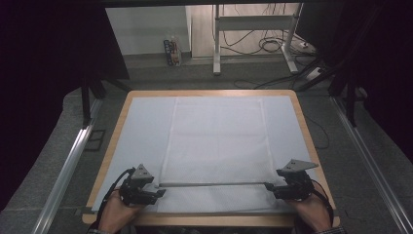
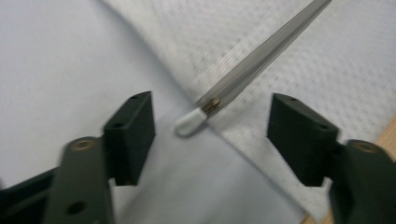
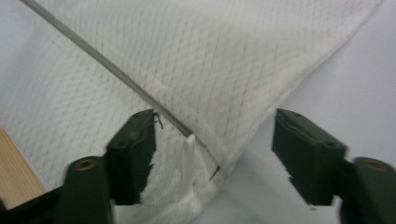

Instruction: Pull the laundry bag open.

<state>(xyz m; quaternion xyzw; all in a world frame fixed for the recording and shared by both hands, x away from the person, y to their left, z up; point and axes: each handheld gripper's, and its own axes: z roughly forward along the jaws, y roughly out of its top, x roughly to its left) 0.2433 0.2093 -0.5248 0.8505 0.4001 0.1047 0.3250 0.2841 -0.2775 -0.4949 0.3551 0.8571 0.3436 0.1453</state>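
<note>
Rod down on the mesh cloth, both grippers let go.

Nearest me, my left gripper [image 1: 158, 193] and right gripper [image 1: 271, 187] had fingers spread, pinching nothing, the rod [image 1: 212, 184] lying free between them on the cloth [image 1: 219, 136] at the surface's [image 1: 117, 117] near edge. I judged the rod light, stiff and prone to roll, best taken at its capped ends; the cloth was soft and limp. Its underside stayed hidden from me.
</note>
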